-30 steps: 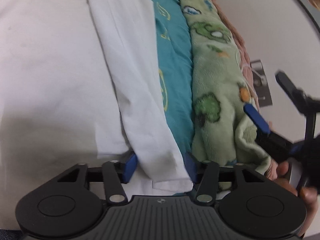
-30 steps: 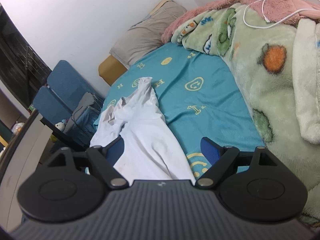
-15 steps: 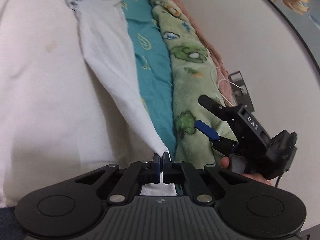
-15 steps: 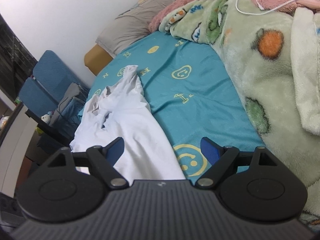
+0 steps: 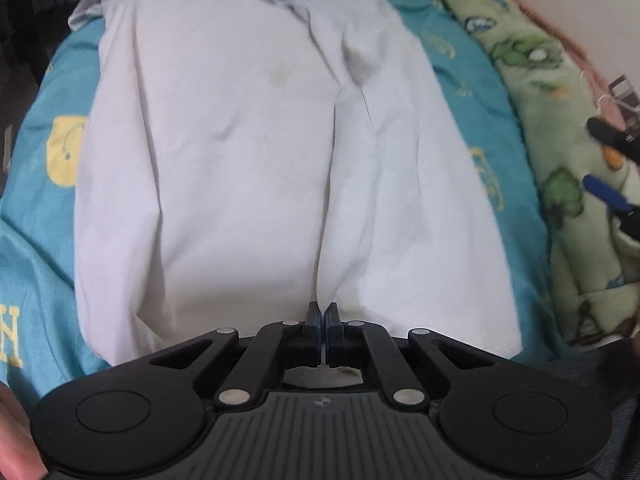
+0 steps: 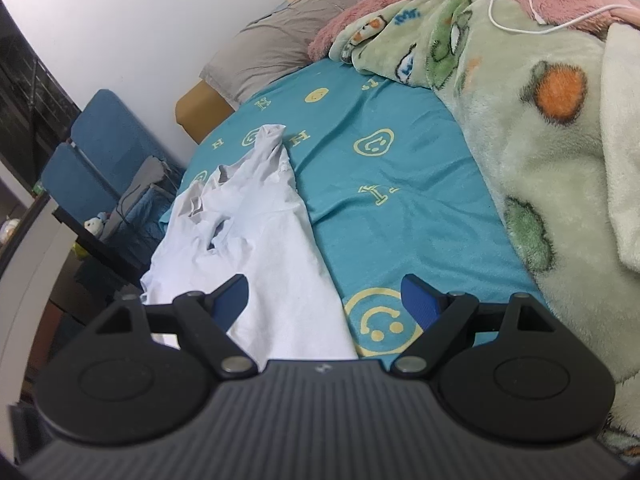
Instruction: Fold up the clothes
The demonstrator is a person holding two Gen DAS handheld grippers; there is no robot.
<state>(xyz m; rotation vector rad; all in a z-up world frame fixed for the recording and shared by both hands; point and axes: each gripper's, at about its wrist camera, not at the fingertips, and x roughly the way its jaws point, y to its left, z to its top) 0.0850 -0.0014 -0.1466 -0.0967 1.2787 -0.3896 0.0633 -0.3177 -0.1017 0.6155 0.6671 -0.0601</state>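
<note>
A white shirt (image 5: 240,152) lies on the teal bed sheet (image 5: 36,208); it also shows in the right wrist view (image 6: 272,248). My left gripper (image 5: 321,320) is shut on the shirt's near hem and lifts a fold of cloth that runs up the middle. My right gripper (image 6: 324,300) is open and empty, above the shirt's right edge and a yellow smiley print. Its fingers (image 5: 604,192) show at the far right of the left wrist view, over the green blanket.
A green fleece blanket (image 6: 540,140) and a pink one (image 6: 400,4) pile along the right side of the bed. A grey pillow (image 6: 280,44) lies at the head. Blue chairs (image 6: 92,148) and a dark desk stand left of the bed.
My left gripper shut on the shirt's hem corner and carried it left across the shirt. The right gripper stayed open and shifted a little.
</note>
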